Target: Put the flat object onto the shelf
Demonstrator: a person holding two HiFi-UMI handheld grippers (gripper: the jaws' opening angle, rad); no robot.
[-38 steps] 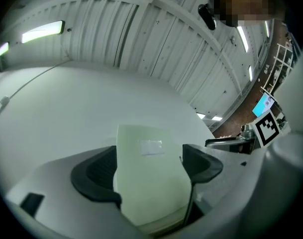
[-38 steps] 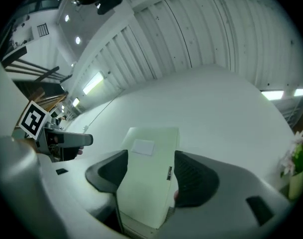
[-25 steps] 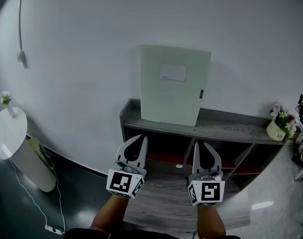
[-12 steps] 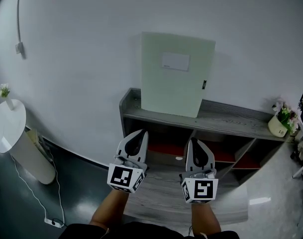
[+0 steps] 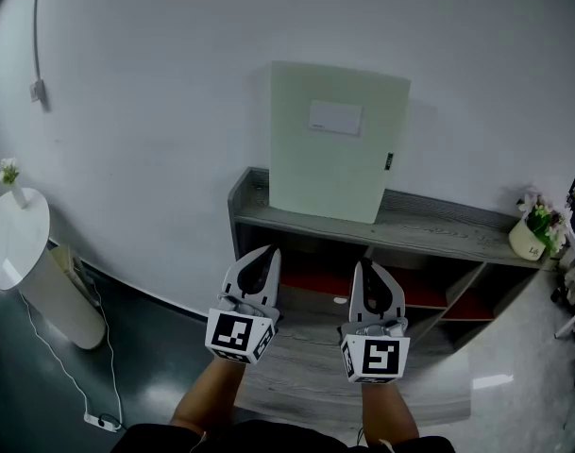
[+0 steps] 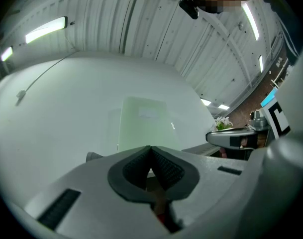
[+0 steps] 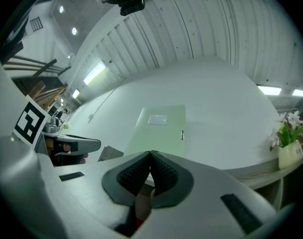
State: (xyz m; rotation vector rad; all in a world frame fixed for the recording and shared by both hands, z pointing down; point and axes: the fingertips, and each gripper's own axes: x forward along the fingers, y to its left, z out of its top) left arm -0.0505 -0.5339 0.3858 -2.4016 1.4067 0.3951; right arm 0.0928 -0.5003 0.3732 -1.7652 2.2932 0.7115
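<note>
A flat pale-green panel with a white label stands upright on the grey shelf top, leaning against the white wall. It also shows in the left gripper view as the panel and in the right gripper view as the panel. My left gripper and right gripper hang side by side below the shelf's front edge, clear of the panel. Both are shut with nothing between their jaws.
A small pot of flowers sits at the shelf's right end. Below the top are open compartments with red floors. A white round pedestal table with a tiny vase stands at the left, and a cable runs over the dark floor.
Both grippers drew back a little from the shelf and closer together. The panel stays leaning on the wall.
</note>
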